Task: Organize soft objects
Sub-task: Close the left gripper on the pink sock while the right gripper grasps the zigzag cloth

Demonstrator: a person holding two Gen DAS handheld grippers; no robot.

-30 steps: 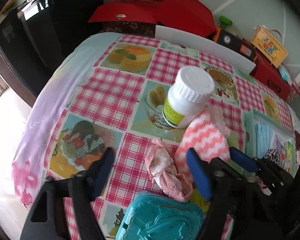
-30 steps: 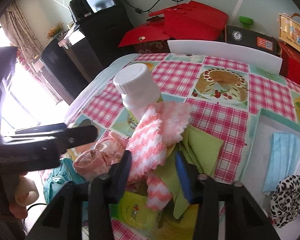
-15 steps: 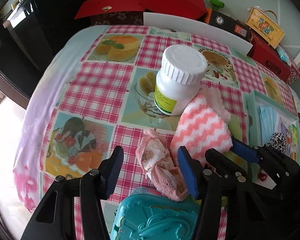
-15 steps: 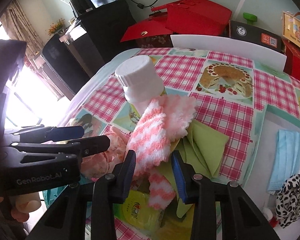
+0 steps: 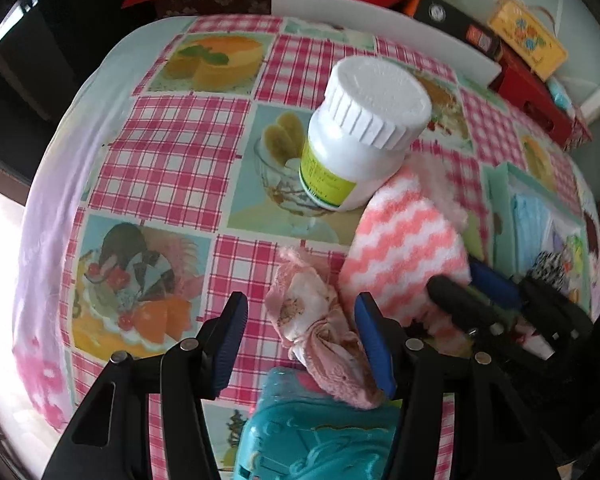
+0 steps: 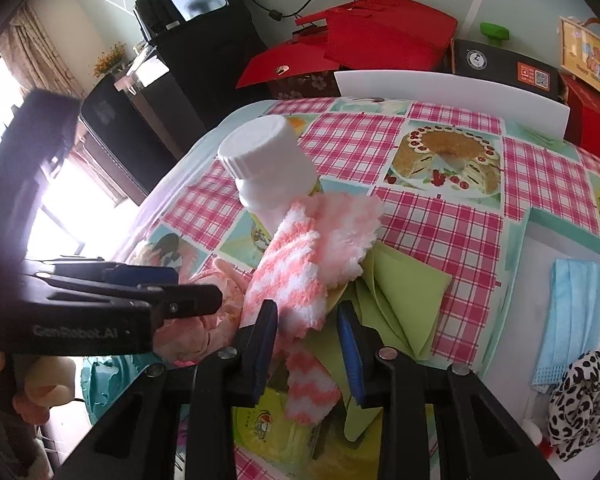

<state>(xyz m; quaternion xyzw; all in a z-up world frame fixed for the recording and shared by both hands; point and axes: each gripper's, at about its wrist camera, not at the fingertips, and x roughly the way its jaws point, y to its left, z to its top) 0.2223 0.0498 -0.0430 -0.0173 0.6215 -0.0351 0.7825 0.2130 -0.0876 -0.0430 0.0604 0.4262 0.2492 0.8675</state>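
A pink-and-white zigzag fuzzy sock [image 5: 404, 252] [image 6: 300, 272] leans against a white pill bottle [image 5: 364, 128] [image 6: 272, 172]. A crumpled pale pink cloth [image 5: 316, 324] [image 6: 196, 328] lies beside it on the checked tablecloth [image 5: 172, 152]. My left gripper [image 5: 300, 340] is open, its jaws on either side of the pink cloth. My right gripper [image 6: 306, 344] is open, its jaws on either side of the sock's lower part. A green cloth [image 6: 400, 296] lies under the sock.
A teal plastic case [image 5: 312, 444] sits at the near edge. A tray [image 6: 528, 264] at the right holds a blue face mask [image 6: 576, 312] and a leopard-print scrunchie [image 6: 580, 396]. A yellow packet [image 6: 268, 424] lies beneath the sock. Red boxes [image 6: 360, 44] stand behind the table.
Both grippers have moved forward and down. The left gripper's jaws now bracket the pink cloth, and the right gripper's jaws have narrowed around the sock.
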